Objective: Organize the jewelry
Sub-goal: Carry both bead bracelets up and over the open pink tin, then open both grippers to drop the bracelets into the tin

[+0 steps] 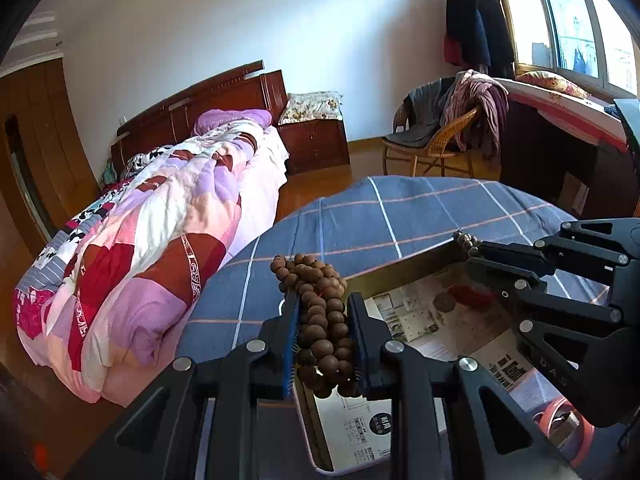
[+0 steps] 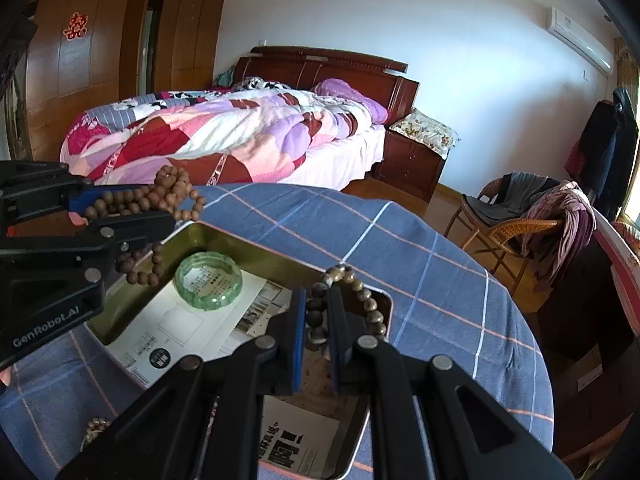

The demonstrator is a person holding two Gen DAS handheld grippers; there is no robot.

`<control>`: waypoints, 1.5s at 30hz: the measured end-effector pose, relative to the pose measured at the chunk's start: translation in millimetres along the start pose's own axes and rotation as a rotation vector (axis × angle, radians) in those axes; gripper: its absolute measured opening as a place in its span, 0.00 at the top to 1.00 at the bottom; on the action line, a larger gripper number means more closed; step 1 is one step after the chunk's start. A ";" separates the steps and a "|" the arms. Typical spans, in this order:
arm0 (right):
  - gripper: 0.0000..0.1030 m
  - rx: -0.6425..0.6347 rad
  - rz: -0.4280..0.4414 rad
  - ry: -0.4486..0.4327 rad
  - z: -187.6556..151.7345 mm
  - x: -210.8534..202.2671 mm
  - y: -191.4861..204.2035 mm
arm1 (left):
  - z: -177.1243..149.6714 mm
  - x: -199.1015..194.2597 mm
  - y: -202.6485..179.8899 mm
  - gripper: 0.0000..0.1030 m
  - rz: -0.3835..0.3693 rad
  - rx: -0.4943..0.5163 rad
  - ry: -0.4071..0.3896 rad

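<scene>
My left gripper [image 1: 323,320] is shut on a bunched string of brown wooden beads [image 1: 320,320] and holds it over the near-left corner of an open metal tin [image 1: 400,276] lined with printed paper. It also shows in the right wrist view [image 2: 132,208], with the beads [image 2: 160,196] hanging over the tin's rim [image 2: 256,248]. My right gripper [image 2: 318,320] is shut on a darker bead bracelet [image 2: 352,292] above the tin's far-right corner. A green glass bangle [image 2: 209,280] lies in the tin.
The tin sits on a round table with a blue checked cloth [image 2: 420,280]. A pink ring-shaped object [image 1: 568,424] lies by the tin. More beads [image 2: 96,428] lie on the cloth. A bed [image 1: 160,240] stands beyond the table, a wicker chair [image 2: 512,232] to the right.
</scene>
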State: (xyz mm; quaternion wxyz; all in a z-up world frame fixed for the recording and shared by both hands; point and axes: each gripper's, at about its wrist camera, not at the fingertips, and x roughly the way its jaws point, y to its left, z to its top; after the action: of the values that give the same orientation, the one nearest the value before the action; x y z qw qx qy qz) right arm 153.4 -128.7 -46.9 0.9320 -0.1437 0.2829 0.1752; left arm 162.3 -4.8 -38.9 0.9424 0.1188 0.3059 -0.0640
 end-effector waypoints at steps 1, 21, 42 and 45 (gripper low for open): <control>0.88 -0.003 -0.001 0.004 -0.1 1.3 0.2 | -0.7 1.0 0.2 0.77 -0.001 -0.002 0.003; 0.88 -0.036 -0.011 0.055 -4.5 16.7 4.8 | -8.0 22.3 -0.3 0.77 -0.001 0.006 0.056; 0.56 -0.011 0.004 0.072 -16.6 19.3 6.2 | -18.8 13.1 3.2 0.32 0.042 -0.006 0.031; 0.56 -0.010 0.006 0.069 -17.2 16.4 7.4 | -21.8 12.4 4.5 0.32 0.047 -0.013 0.037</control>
State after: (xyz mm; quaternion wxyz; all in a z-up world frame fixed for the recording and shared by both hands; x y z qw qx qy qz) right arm 154.9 -124.3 -71.4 0.9204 -0.1535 0.3143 0.1745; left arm 161.0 4.7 -62.5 0.9386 0.1211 0.3210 -0.0376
